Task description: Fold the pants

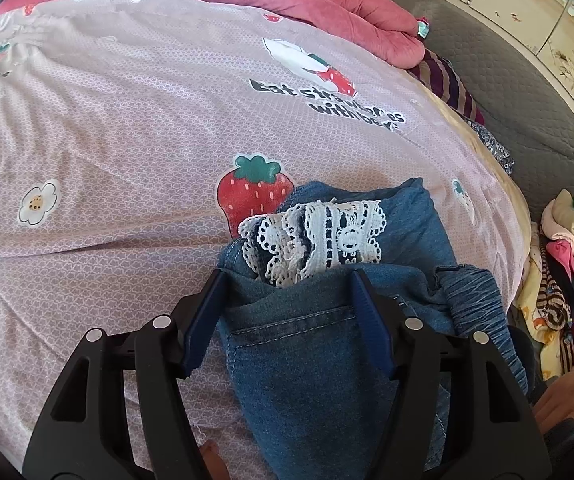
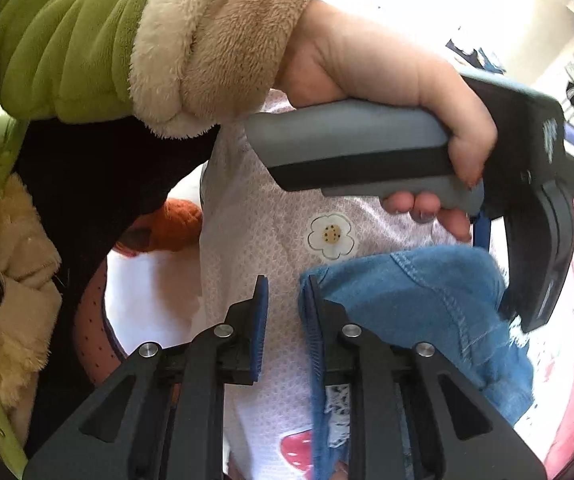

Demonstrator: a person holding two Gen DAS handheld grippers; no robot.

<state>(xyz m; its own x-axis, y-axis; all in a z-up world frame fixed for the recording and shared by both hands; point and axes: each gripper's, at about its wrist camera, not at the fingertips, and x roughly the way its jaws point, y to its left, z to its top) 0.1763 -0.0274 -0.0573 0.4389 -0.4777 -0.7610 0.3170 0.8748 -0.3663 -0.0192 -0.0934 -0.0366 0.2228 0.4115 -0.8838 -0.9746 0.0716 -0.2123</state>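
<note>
Blue denim pants with white lace trim lie folded in a bundle on the pink strawberry-print bedsheet. My left gripper is open, its blue-padded jaws straddling the denim near a back pocket, just short of the lace. In the right wrist view the pants lie to the right of my right gripper, which is open over the sheet with nothing between its jaws. The left gripper's grey handle, held by a hand, crosses above.
A pink quilt is bunched at the far side of the bed. A grey quilted headboard and a pile of clothes stand at the right. The person's green jacket sleeve fills the upper left of the right wrist view.
</note>
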